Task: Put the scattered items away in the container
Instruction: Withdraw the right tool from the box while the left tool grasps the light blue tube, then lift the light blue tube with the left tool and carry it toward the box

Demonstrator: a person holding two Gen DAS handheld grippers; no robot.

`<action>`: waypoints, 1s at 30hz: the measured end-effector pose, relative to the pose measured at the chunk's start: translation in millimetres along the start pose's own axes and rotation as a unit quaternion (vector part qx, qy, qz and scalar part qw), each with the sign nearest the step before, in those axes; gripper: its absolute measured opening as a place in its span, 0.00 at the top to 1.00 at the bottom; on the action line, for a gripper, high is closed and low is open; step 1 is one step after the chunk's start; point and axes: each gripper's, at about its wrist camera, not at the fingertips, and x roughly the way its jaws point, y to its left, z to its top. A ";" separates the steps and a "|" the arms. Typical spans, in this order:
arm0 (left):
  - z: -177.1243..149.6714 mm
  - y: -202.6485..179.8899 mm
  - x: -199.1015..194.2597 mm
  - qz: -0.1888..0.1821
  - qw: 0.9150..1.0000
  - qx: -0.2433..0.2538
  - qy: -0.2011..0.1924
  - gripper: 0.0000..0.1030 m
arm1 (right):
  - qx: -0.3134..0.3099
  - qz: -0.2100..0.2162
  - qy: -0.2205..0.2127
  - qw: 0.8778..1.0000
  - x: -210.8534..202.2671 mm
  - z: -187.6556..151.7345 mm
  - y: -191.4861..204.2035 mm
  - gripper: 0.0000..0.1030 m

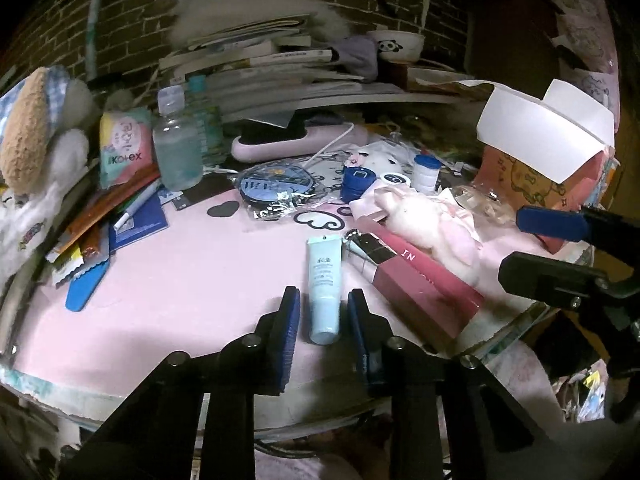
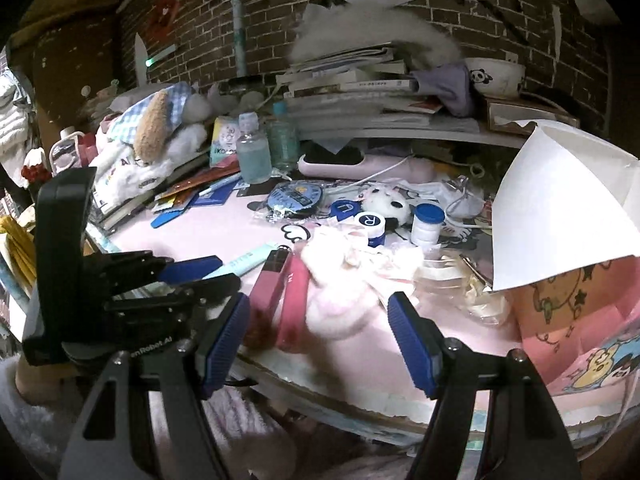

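Note:
A pale blue tube (image 1: 325,292) lies on the pink tabletop (image 1: 192,280). My left gripper (image 1: 324,294) is open, with one finger on each side of the tube and small gaps showing. A pink carton (image 1: 420,276) and a pink plush toy (image 1: 432,220) lie just right of it. In the right wrist view my right gripper (image 2: 318,304) is open and wide, low over the plush toy (image 2: 340,308) and the carton (image 2: 276,284). The container, a pink cartoon-print box (image 2: 580,312) with white flaps, stands at the right. The left gripper (image 2: 224,270) shows there around the tube (image 2: 252,262).
Blue lens cases (image 1: 357,184), a white jar (image 1: 427,172), a round blue packet (image 1: 272,186), crumpled clear wrap (image 2: 472,292) and a clear bottle (image 1: 176,148) crowd the back. Packets and pens (image 1: 120,216) pile at the left. Stacked books (image 1: 280,68) sit on a shelf behind.

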 end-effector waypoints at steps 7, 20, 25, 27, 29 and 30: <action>-0.9 1.6 0.1 0.002 1.000 0.008 -0.008 0.90 | 0.008 -0.004 -0.001 1.000 3.5 -3.8 -1.4 0.33; 10.2 7.9 -10.7 -0.005 0.999 -0.006 -0.031 0.90 | 0.029 -0.013 -0.006 0.999 7.8 -6.4 -12.0 0.33; 21.4 8.4 -16.6 -0.008 0.999 -0.006 -0.047 0.90 | 0.034 -0.011 -0.002 0.999 9.6 -8.0 -13.4 0.33; 26.2 8.7 -17.6 -0.009 0.999 -0.006 -0.053 0.90 | 0.035 -0.010 -0.003 0.999 9.9 -8.0 -13.7 0.33; 32.0 8.1 -18.2 -0.011 0.998 -0.003 -0.059 0.90 | 0.036 -0.010 -0.003 0.999 10.3 -8.3 -14.0 0.33; 35.2 7.9 -18.2 -0.012 0.998 -0.002 -0.063 0.90 | 0.037 -0.009 -0.002 0.999 10.3 -8.1 -14.0 0.33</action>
